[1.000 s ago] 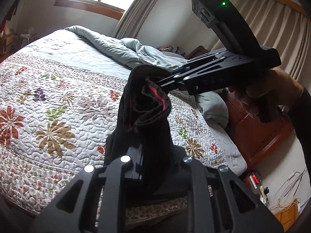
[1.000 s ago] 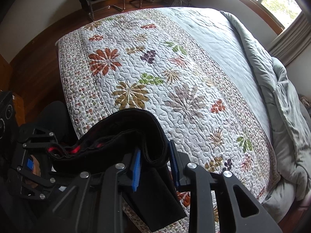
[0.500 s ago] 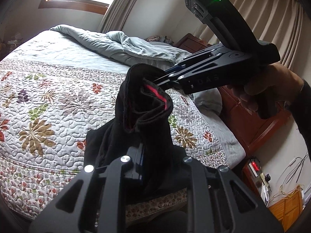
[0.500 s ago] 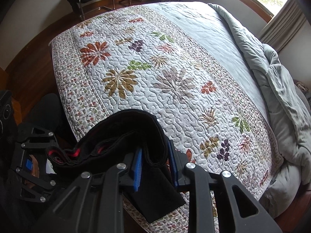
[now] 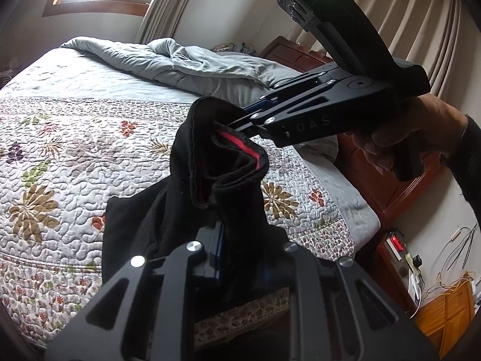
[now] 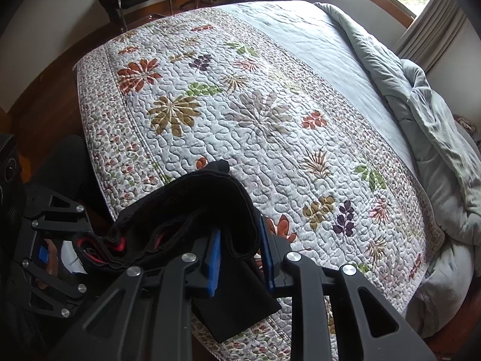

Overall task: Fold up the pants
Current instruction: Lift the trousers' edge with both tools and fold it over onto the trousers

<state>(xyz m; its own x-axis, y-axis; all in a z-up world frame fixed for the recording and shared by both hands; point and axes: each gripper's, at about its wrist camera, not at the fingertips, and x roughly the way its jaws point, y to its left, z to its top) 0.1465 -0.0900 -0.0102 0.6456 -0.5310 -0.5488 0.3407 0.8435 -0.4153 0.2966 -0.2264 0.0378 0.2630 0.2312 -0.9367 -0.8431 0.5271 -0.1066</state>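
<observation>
Both my sets of fingers are clamped on the black pants [image 5: 210,180]: the left gripper [image 5: 219,240] pinches the bunched waistband, the right gripper [image 6: 240,255] the same band further along. The cloth is soft, light and limp, sagging below my fingers over the quilted bed [image 6: 255,120] edge, so I judge the firmer waistband the best hold; no containers in view

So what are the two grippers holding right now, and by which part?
Both hold the black pants with red inner trim by the bunched waistband: the left gripper at one end, the right gripper at the other.
</observation>
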